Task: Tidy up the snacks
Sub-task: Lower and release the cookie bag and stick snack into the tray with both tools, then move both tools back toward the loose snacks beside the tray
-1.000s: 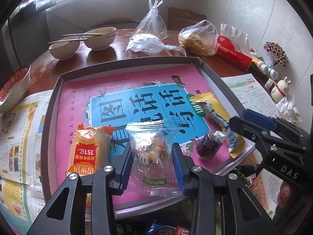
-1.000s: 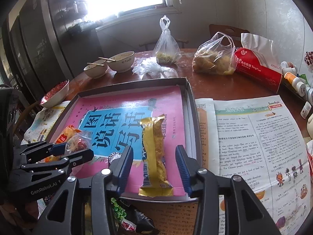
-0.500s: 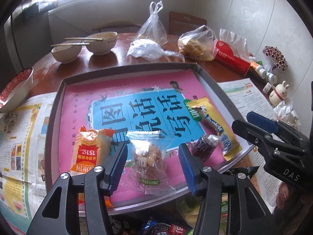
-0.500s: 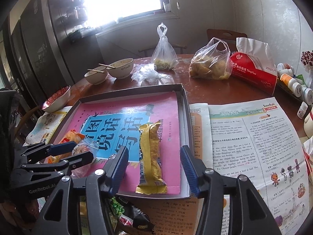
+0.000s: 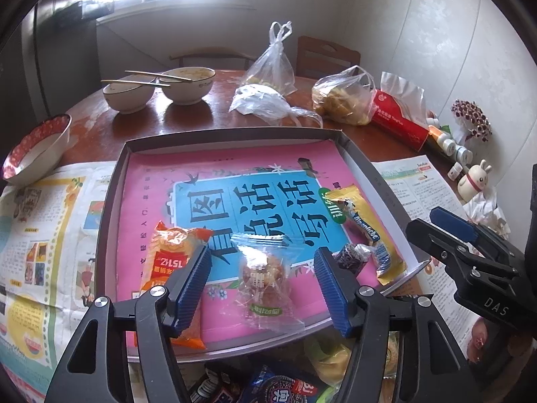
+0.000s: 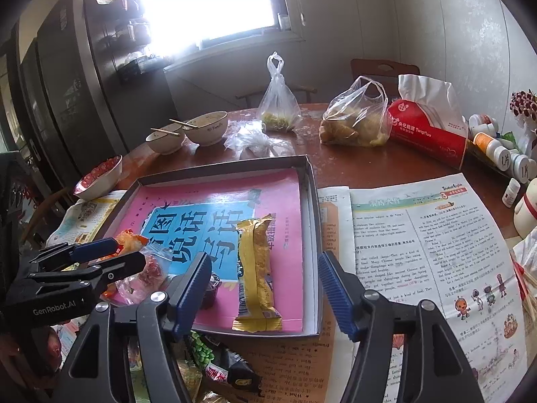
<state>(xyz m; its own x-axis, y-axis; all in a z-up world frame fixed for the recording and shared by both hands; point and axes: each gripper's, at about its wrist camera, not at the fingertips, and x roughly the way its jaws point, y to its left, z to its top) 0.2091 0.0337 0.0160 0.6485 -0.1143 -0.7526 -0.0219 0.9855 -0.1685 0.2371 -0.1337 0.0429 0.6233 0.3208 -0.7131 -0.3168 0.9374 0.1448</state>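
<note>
I am holding the left gripper [image 5: 263, 280] over the near edge of the shallow grey cardboard tray [image 5: 114, 181]. Its jaws have just been opening and are standing spread; the clear crinkly wrapper with a round brown pastry [image 5: 265, 275] is lying between the ribbed blue pads [image 5: 194, 288], touched by neither. My right gripper [image 6: 265, 288] has also just been opening, its jaws wide, with the long gold foil snack bar [image 6: 255, 268] lying flat between them, free of both pads.

Hard to read: the left finger is covering the lower part of the orange-and-red plastic bread packet [image 5: 167, 255], and the right finger is hiding most of a small dark purple wrapped sweet [image 6: 209, 292]. Below both grippers a heap of loose packets [image 5: 268, 386] is cut off by the frame edge; I cannot make out what they are.

All four snacks are resting on the glossy pink-and-blue booklet cover [image 5: 235, 174] lining the tray. The tray is sitting on printed newspaper sheets [image 6: 419, 235] over a brown wooden table [image 6: 369, 164]. Further back: two pale ceramic bowls with chopsticks [image 5: 157, 90], knotted clear plastic bags [image 6: 278, 100] and a red tissue pack [image 6: 426, 134].
</note>
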